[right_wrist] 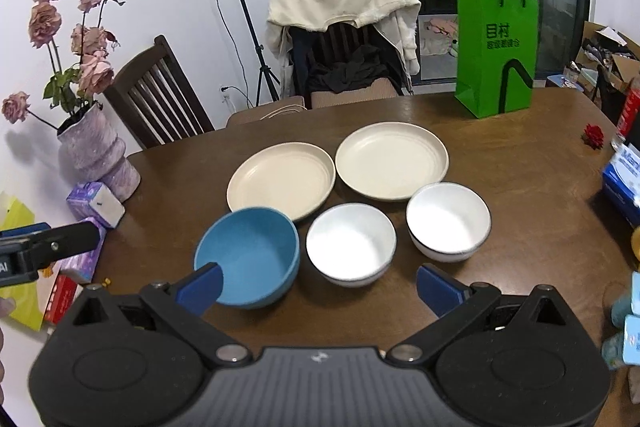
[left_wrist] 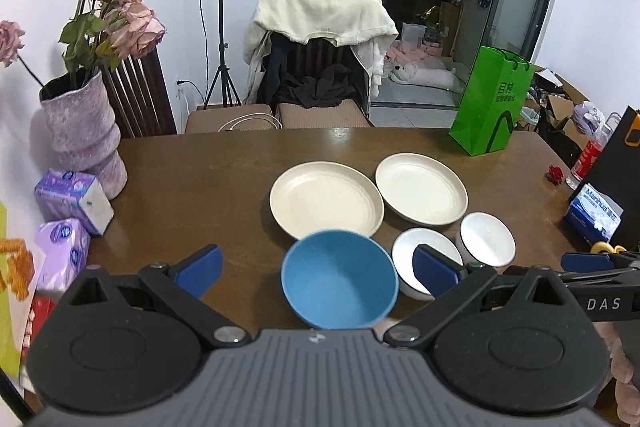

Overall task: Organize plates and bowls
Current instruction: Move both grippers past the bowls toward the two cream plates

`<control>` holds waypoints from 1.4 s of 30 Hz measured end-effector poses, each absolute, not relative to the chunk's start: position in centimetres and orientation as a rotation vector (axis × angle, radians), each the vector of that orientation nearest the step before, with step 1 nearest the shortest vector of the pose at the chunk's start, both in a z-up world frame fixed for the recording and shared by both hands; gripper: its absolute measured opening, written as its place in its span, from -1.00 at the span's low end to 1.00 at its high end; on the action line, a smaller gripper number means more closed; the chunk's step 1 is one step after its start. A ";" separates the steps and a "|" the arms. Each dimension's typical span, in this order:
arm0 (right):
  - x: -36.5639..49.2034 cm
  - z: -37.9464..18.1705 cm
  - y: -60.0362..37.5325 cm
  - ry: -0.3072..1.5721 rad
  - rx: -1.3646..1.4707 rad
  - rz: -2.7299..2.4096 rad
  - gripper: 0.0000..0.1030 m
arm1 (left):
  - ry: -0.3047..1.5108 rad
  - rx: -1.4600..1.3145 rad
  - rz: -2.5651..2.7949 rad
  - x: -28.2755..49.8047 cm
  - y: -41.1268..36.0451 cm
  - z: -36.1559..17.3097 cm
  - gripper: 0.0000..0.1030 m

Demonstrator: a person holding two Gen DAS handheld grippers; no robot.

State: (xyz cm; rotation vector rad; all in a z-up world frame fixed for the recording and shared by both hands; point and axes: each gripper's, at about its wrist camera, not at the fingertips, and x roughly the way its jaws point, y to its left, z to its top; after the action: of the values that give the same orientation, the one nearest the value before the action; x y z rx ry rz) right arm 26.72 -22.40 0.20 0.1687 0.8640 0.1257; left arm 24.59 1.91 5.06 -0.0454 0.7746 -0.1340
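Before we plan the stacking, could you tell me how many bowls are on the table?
3: a blue bowl nearest the left, a white bowl in the middle, another white bowl on the right. None seems hidden.

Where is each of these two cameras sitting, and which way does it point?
Left wrist view: on the left gripper, facing across the brown wooden table; its blue-padded fingers spread before the blue round bowl, the right gripper's tip at the right edge.
Right wrist view: on the right gripper, facing likewise, fingers apart, left gripper at the left edge.
Shared: two cream plates, two white bowls, green paper bag.
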 end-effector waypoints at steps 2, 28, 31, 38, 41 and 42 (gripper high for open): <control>28.1 0.3 -21.8 0.865 0.163 0.129 1.00 | 0.780 -0.049 -0.139 26.0 2.5 5.2 1.00; 43.9 -4.6 -17.9 0.975 0.217 0.087 1.00 | 0.841 -0.022 -0.154 43.1 6.7 1.2 1.00; 45.4 -5.7 -17.7 0.984 0.226 0.078 1.00 | 0.849 -0.024 -0.165 44.7 6.6 0.2 1.00; 48.4 -8.1 -17.4 1.015 0.244 0.066 1.00 | 0.876 -0.031 -0.190 48.2 6.8 -2.9 1.00; 49.3 -9.1 -17.4 1.025 0.245 0.058 0.99 | 0.891 -0.036 -0.194 49.4 6.8 -4.4 1.00; 49.6 -9.5 -17.4 1.030 0.247 0.055 0.99 | 0.897 -0.036 -0.194 49.9 6.8 -4.9 1.00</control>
State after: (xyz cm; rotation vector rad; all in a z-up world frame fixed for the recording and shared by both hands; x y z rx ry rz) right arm 49.63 -17.43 -9.48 0.2475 1.0299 0.0555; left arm 49.92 6.81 -4.89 -0.0361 0.8973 -0.1942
